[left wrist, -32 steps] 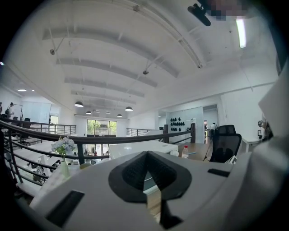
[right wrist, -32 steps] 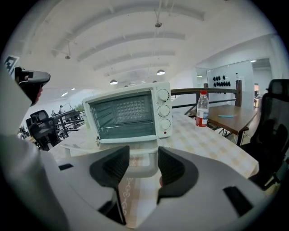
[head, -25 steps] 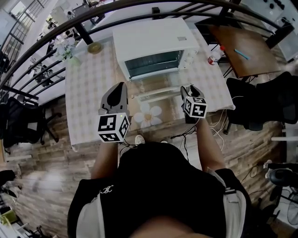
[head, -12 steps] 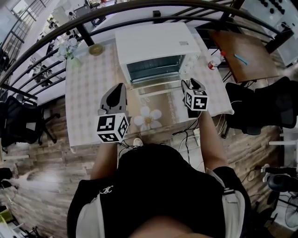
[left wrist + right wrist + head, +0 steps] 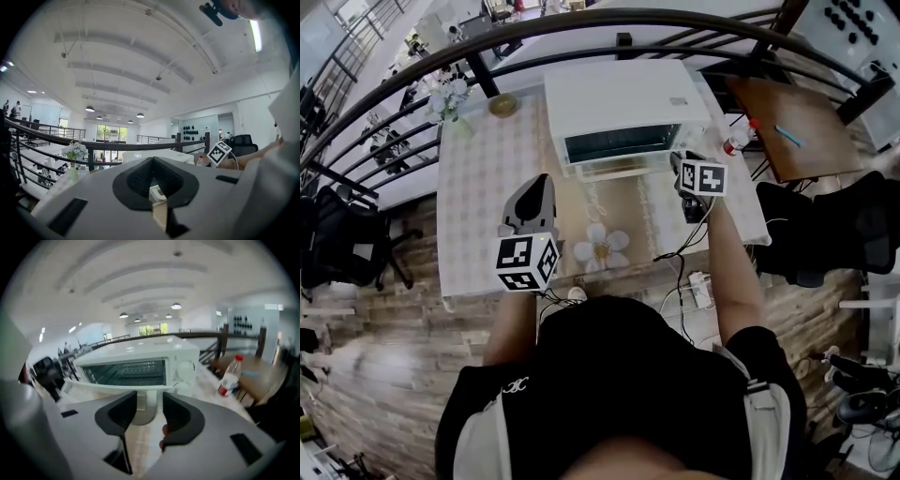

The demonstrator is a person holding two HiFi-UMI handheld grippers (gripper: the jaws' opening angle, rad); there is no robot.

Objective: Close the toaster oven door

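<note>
1 patterned table [image 5: 483,187]; railing [image 5: 694,15]; toaster oven [image 5: 619,98]

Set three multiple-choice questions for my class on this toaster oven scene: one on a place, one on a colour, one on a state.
1. Seen from the head view, where does the plastic bottle stand relative to the toaster oven?
A. on top of it
B. inside it
C. to its right

2. What colour is the toaster oven's casing?
A. black
B. white
C. red

3. What state is the oven door in?
A. open
B. fully shut
C. taken off and laid aside

Answers:
1 C: the head view shows the bottle just past the oven's right side.
2 B: the top and front are white in both the head view and the right gripper view.
3 A: the right gripper view looks over the lowered door straight into the cavity.
</note>
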